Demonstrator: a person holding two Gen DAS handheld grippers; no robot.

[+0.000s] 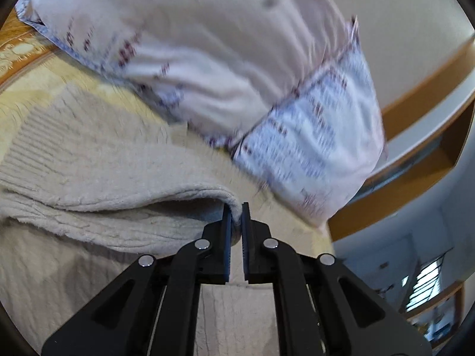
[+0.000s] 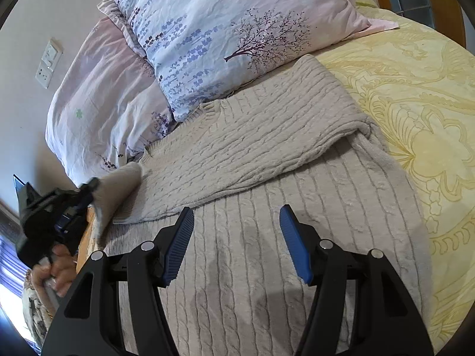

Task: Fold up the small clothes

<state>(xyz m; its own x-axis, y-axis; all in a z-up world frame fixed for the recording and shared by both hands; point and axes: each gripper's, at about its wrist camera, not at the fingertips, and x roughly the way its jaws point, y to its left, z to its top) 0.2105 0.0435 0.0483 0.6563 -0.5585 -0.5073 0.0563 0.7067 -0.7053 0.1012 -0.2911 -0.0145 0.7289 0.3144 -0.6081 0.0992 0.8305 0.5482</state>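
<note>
Yellow patterned bedspread [image 2: 415, 124] under beige knit sweater [image 2: 267, 136] — left claw [image 1: 236, 222] pinching its edge, right claw [image 2: 236, 237] spread.

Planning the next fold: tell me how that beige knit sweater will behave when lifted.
Likely floppy: the sweater drapes from the left gripper, shut on its edge. Probably not slippery, given the fuzzy cable knit. Thick fabric suggests some weight, so the lifted part may sag.

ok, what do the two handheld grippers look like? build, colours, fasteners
Both are matt black plastic linkage frames with slotted cut-outs in the outer arms and round silver pivot pins. The fingers carry ribbed blue pads, clearest on the right gripper; the left gripper has the same pads, seen edge-on. No cables or markings visible. A bare hand shows on the left gripper's black body; no sleeve in view.
</note>
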